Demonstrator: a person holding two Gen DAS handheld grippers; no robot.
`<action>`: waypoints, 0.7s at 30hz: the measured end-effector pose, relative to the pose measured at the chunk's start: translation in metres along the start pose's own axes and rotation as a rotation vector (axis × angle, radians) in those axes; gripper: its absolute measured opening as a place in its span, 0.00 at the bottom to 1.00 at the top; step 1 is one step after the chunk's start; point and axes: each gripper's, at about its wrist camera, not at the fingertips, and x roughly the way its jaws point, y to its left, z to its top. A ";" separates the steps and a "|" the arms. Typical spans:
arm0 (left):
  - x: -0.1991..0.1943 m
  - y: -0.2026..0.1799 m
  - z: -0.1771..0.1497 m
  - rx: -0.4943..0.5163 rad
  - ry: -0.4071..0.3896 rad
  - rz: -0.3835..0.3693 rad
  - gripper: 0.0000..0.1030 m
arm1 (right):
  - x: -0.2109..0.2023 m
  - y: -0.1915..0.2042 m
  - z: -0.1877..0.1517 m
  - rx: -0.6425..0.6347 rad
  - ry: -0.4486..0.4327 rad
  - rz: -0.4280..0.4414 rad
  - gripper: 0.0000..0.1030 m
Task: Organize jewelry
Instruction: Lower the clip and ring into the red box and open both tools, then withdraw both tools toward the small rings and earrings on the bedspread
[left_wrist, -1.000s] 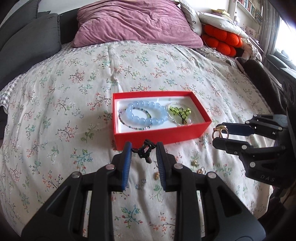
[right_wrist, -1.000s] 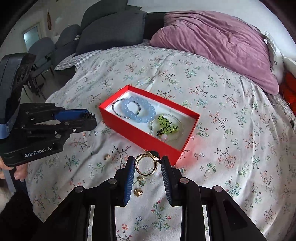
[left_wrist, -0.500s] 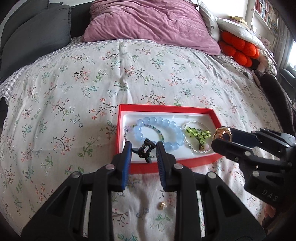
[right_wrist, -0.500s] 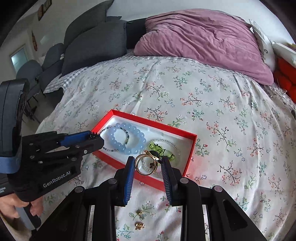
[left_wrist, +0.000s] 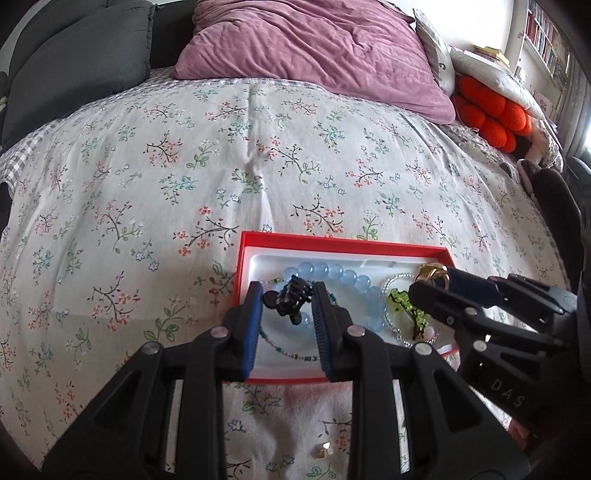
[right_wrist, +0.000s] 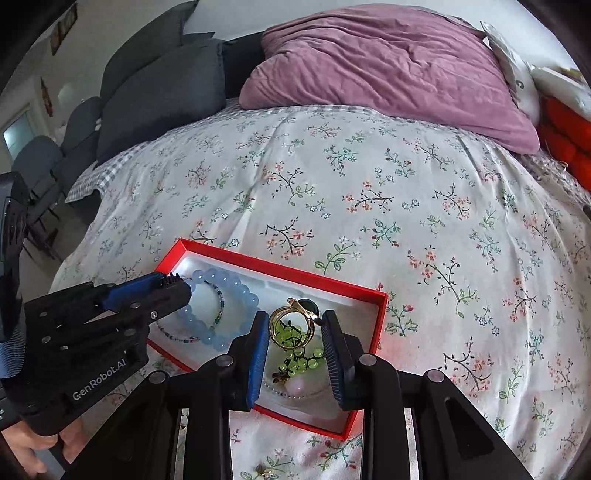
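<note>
A red jewelry box (left_wrist: 332, 242) with a white lining lies on the flowered bedspread; it also shows in the right wrist view (right_wrist: 280, 266). Inside lie a blue bead bracelet (left_wrist: 347, 277), a thin beaded chain (left_wrist: 295, 355) and a green bead piece (left_wrist: 400, 297). My left gripper (left_wrist: 287, 300) is shut on a small black ornament (left_wrist: 291, 298), held over the box's left half. My right gripper (right_wrist: 293, 326) is shut on a gold ring (right_wrist: 291, 325) with a dark stone, held over the green beads (right_wrist: 299, 360) in the box's right half.
Small gold pieces lie on the bedspread in front of the box (left_wrist: 323, 451), (right_wrist: 263, 469). A purple pillow (left_wrist: 314, 51) and dark grey cushions (right_wrist: 159, 92) lie at the bed's head. An orange cushion (left_wrist: 491, 114) sits at the far right.
Both grippers have moved forward from in front of the box to over its inside, each still holding its piece. The loose gold pieces now lie behind the fingertips.
</note>
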 end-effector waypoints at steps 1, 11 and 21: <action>-0.001 -0.001 0.001 -0.001 -0.002 -0.005 0.28 | 0.001 0.000 0.001 -0.001 0.001 0.000 0.29; -0.010 -0.003 0.004 0.038 0.001 0.008 0.30 | -0.013 -0.002 0.006 -0.010 -0.028 0.025 0.57; -0.033 -0.002 -0.003 0.028 -0.005 0.029 0.58 | -0.031 -0.001 0.001 -0.013 -0.011 0.007 0.58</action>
